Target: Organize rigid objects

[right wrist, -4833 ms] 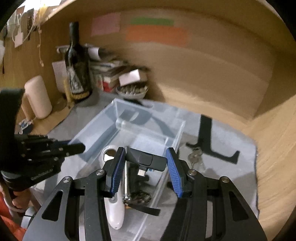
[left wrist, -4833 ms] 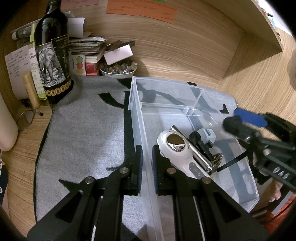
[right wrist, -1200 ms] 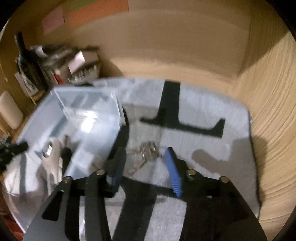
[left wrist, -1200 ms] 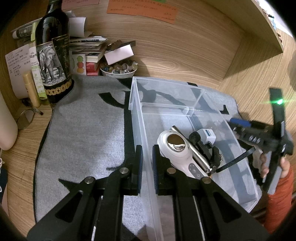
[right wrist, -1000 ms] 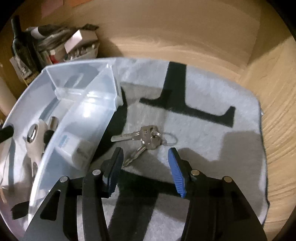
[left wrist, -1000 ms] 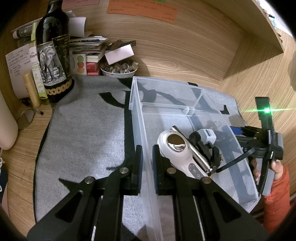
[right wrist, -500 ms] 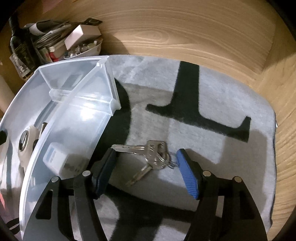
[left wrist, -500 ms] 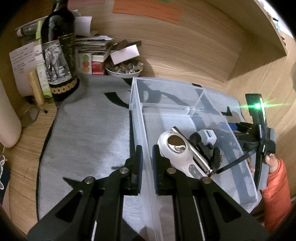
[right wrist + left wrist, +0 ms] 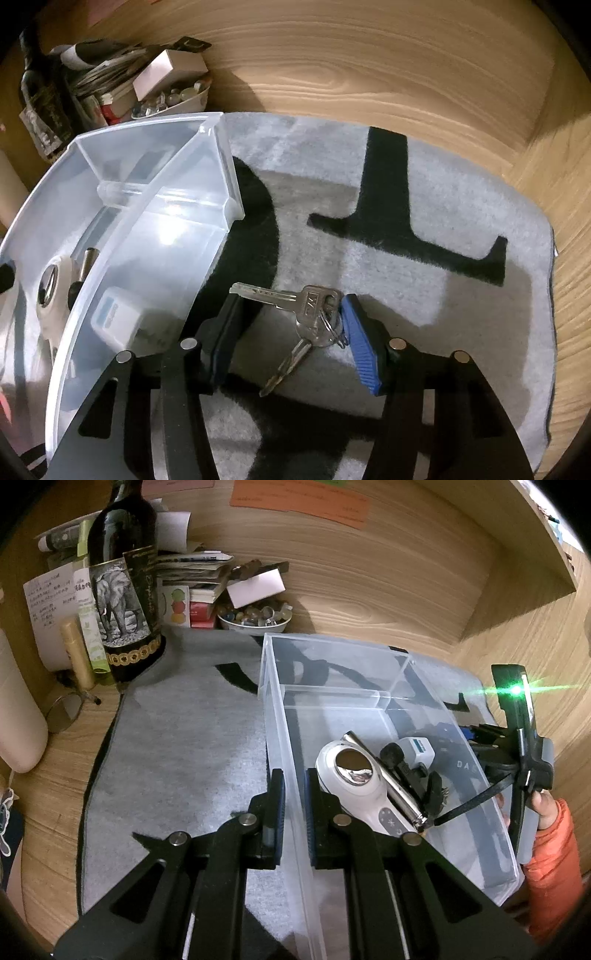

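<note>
Grey mat [image 9: 461, 206]: keys [image 9: 314, 314] between spread right gripper [image 9: 288, 332] fingers.

place: home desk nook | cues: wine bottle [image 9: 123, 587], stacked papers [image 9: 192, 565] (cluttered), bead bowl [image 9: 255, 616]

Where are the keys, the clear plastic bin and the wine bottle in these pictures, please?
keys [image 9: 314, 306]: right wrist view, on the head of the upper key.
clear plastic bin [image 9: 280, 716]: left wrist view, on its left wall.
wine bottle [image 9: 122, 602]: left wrist view, on the elephant label.
</note>
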A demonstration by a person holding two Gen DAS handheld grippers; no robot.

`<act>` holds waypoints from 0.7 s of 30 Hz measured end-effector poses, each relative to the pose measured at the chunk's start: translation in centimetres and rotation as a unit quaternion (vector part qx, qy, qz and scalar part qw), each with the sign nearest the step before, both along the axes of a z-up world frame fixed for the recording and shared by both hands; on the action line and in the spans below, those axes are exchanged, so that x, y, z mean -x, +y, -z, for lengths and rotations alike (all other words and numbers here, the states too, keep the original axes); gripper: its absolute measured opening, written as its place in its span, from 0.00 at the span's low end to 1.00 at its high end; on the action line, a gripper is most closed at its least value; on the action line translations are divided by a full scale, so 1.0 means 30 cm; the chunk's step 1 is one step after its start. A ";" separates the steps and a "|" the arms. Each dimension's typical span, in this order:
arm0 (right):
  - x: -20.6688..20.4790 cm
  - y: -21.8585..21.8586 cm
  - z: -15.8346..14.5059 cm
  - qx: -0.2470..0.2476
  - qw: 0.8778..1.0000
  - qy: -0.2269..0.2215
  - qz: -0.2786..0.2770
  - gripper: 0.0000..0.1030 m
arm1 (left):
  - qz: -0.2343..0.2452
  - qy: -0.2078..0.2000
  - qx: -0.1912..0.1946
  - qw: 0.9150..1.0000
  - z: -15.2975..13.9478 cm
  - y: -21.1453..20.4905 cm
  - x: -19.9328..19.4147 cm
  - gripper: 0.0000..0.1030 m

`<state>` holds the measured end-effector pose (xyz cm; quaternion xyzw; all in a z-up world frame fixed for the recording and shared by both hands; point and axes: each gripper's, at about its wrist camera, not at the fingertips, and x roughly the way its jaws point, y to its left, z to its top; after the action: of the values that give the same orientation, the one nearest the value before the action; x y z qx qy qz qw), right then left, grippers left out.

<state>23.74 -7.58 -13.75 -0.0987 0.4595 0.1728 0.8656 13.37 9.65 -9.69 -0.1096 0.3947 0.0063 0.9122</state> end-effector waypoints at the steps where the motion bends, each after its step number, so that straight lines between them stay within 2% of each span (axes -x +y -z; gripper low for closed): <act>1: 0.000 0.001 -0.001 -0.001 1.000 0.001 0.003 0.51 | 0.000 0.000 -0.001 1.000 0.000 -0.001 0.002 0.09; 6: -0.003 0.017 -0.002 -0.002 1.000 -0.003 0.005 0.50 | -0.002 0.000 0.002 1.000 -0.001 0.011 0.009 0.10; 8: -0.010 0.029 -0.001 0.006 1.000 -0.008 0.000 0.45 | -0.002 0.000 0.003 1.000 -0.002 0.010 0.009 0.10; 10: -0.010 0.038 -0.001 0.014 1.000 -0.015 -0.007 0.33 | -0.001 -0.001 -0.002 1.000 -0.003 0.004 0.009 0.10; 11: -0.011 0.040 -0.003 0.015 1.000 -0.017 -0.008 0.31 | -0.001 -0.002 -0.003 1.000 -0.002 0.004 0.009 0.10; 21: 0.029 -0.003 -0.044 -0.006 0.999 -0.030 0.008 0.31 | 0.002 -0.002 0.003 1.000 0.000 0.010 0.007 0.10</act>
<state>22.88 -7.66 -12.44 -0.0950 0.4330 0.1651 0.8810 13.16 9.95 -9.68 -0.1115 0.3929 0.0035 0.9128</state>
